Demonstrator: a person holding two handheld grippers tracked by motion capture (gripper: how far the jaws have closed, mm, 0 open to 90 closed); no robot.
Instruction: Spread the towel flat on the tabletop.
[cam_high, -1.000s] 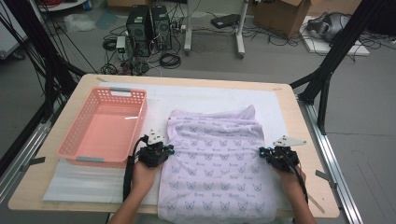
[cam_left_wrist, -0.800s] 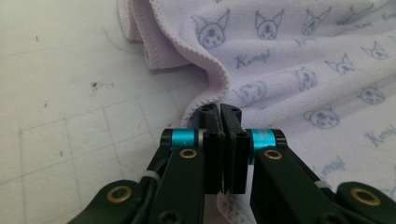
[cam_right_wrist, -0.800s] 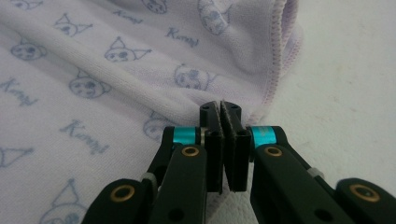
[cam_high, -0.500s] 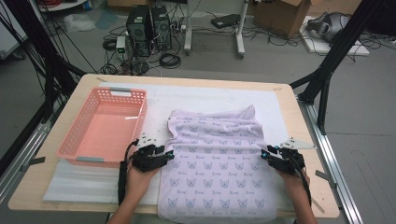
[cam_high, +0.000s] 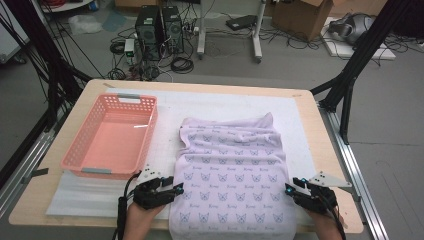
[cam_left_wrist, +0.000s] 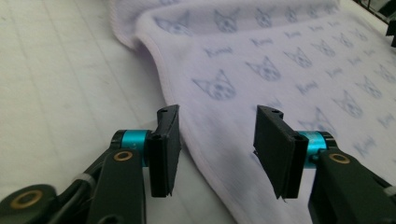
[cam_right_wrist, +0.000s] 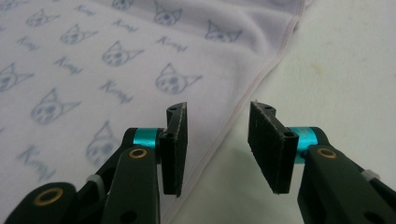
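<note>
The left hand-held gripper (cam_high: 176, 189) and the right hand-held gripper (cam_high: 291, 189) are each lining up on a side hem of the towel (cam_high: 232, 172), near its front end on the worktop (cam_high: 310, 112). Both sets of jaws have just been opening and are standing parted, with nothing pinched — in each gripper view the hem is running up between the pads, untouched. To do this well, each should be sliding in low so one pad is going under the hem and one over, both biting at matching points, so the cloth is lifting evenly rather than skewing. The towel is pale lilac, printed with small cat faces and script, already doubled over at its far end, and lying just right of the pink basket (cam_high: 112, 136) — its front edge is overhanging the worktop.
</note>
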